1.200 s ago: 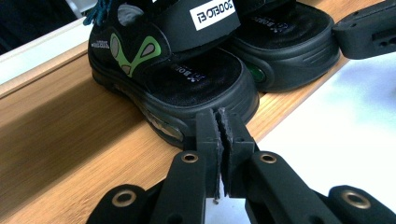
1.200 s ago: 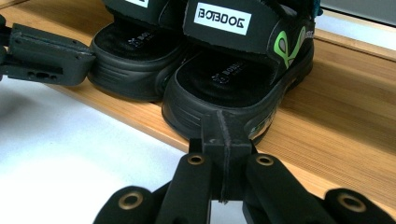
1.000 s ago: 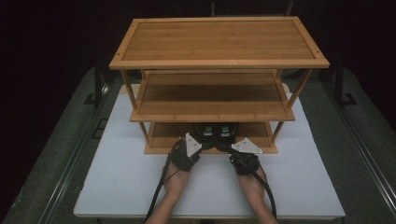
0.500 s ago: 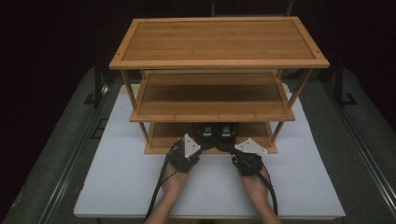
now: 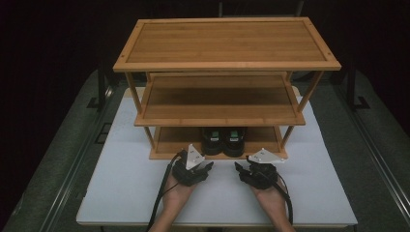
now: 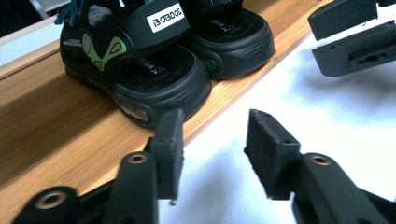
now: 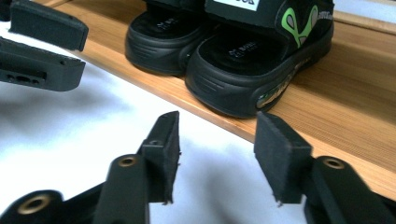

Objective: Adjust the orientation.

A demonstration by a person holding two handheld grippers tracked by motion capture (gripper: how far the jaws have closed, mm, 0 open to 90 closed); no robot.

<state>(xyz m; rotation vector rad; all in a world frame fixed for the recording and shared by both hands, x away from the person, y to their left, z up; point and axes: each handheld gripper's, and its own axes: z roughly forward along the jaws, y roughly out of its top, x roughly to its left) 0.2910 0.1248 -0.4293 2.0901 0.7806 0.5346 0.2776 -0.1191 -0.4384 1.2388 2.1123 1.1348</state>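
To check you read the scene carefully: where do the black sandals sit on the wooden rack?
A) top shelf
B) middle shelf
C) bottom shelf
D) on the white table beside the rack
C: the sandals stand side by side on the rack's bottom shelf, just beyond both open grippers.

left gripper [image 5: 208, 166] | drew back from rack [image 5: 227, 154] || right gripper [image 5: 239, 169] | likewise, slightly

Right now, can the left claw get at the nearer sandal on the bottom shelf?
Probably yes: the left claw is open, the sandal's toe sits at the bottom shelf's front edge, and nothing lies between.
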